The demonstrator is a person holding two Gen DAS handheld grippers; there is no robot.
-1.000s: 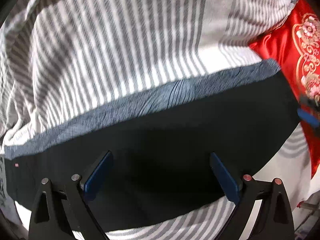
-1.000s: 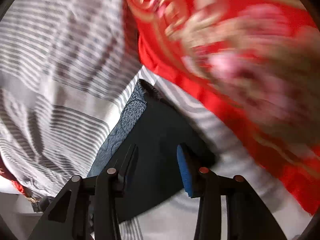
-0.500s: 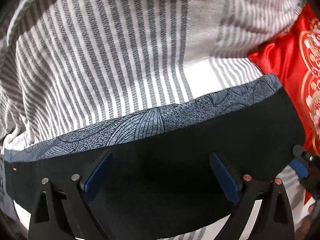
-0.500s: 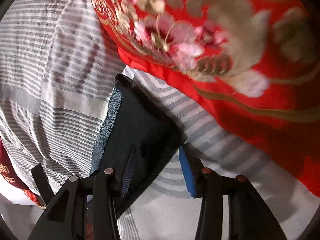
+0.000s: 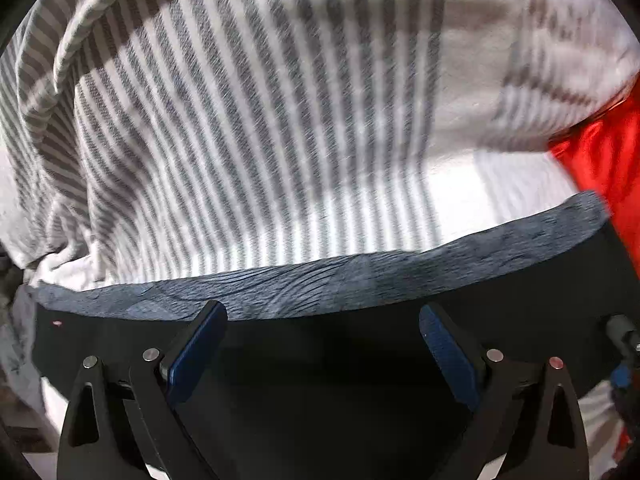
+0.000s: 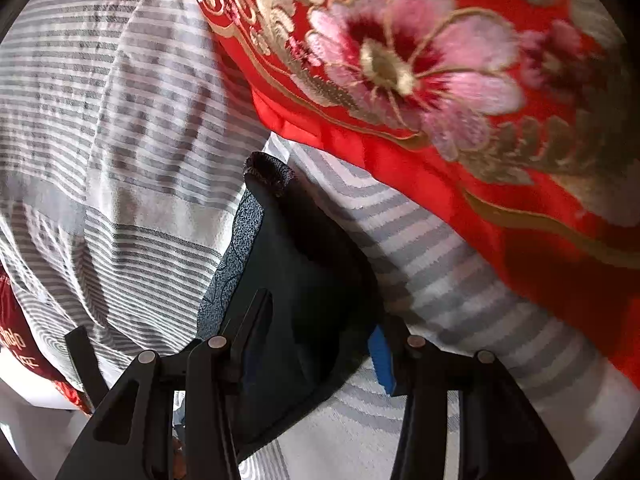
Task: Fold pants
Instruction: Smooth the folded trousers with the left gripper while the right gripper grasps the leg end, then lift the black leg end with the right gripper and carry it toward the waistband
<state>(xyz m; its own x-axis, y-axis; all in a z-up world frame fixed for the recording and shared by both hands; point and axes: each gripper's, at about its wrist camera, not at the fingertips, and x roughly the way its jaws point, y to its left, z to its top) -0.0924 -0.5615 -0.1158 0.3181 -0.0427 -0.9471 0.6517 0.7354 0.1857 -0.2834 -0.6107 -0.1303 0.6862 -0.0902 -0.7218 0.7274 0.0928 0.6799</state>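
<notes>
One pair of dark pants (image 5: 360, 360) is stretched left-to-right across the frame; left gripper (image 5: 320, 344) is spread wide, right gripper (image 6: 320, 332) part-open, both straddling it.

Pants (image 6: 304, 280) hiding right tool's (image 6: 320, 340) blue pad, striped bedding (image 5: 280, 120) motion-blurred, red quilt (image 5: 608, 168) cropped

Each fisheye camera sat just behind its own gripper, the left view looking low and close across the dark pants (image 5: 320, 380) toward the striped bedding (image 5: 260, 140), the right view looking steeply down along the pants' (image 6: 304, 280) end, both sharing the red embroidered quilt (image 6: 460, 80).
</notes>
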